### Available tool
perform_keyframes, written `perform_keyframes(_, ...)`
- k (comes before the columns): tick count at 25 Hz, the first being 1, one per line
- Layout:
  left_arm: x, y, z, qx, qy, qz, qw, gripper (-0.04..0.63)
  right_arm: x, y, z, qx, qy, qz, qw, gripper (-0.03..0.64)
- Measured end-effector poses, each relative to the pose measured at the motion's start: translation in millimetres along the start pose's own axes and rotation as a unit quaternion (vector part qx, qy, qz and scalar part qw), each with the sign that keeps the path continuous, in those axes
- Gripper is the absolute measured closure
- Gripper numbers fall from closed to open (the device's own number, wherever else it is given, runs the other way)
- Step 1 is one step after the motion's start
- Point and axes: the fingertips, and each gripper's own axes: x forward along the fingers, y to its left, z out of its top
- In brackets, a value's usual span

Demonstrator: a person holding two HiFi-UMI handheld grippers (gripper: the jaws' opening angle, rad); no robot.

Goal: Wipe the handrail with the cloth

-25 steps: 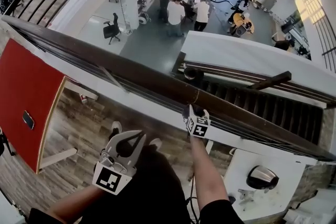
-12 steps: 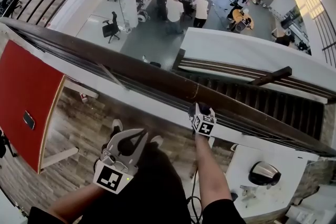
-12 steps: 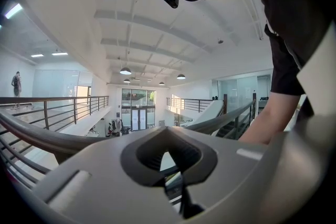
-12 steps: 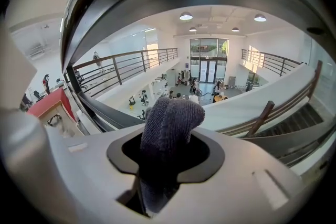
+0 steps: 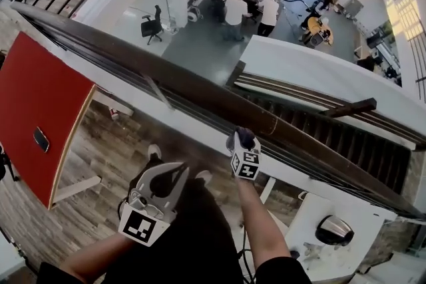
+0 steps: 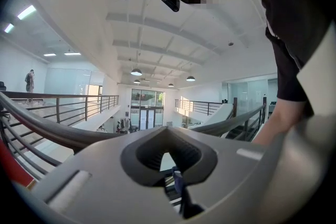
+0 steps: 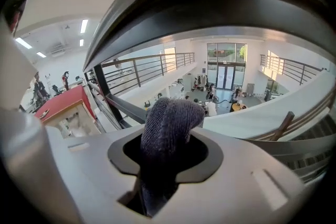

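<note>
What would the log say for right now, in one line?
right gripper: shut on cloth | cloth: by handrail, contact unclear | left gripper: shut, empty, away from handrail

- Bright daylight pours from the tall glass entrance doors [image 7: 227, 72].
- Fisheye curves my views; the dark brown wooden handrail [image 7: 210, 2] blurs close-up.

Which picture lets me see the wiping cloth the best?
The right gripper view: the grey cloth fills the middle, pinched in the right tongs. In the head view the cloth is only a small dark bit near the handrail. The left gripper view doesn't clearly show it.
</note>
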Motion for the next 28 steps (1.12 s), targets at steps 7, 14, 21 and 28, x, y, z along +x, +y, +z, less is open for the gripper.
perform_keyframes(7,-23,71,2,-0.019,-0.013,0.073,0.9971,0.597,67,109,-11,-0.029,0.049,0.077,0.995,0.491)
perform_keyframes(14,-54,146,-3,-0.015,-0.004,0.125,0.9921,0.597,121,187,-14,-0.051,0.079,0.099,0.991,0.491)
perform_keyframes(21,-44,188,-23,0.014,-0.010,0.109,0.9939,0.597,187,198,-31,-0.033,0.096,0.072,0.992,0.491)
perform_keyframes(28,-43,194,-71,-0.011,0.008,0.097,0.9952,0.597,245,207,-37,-0.020,0.095,0.071,0.993,0.491)
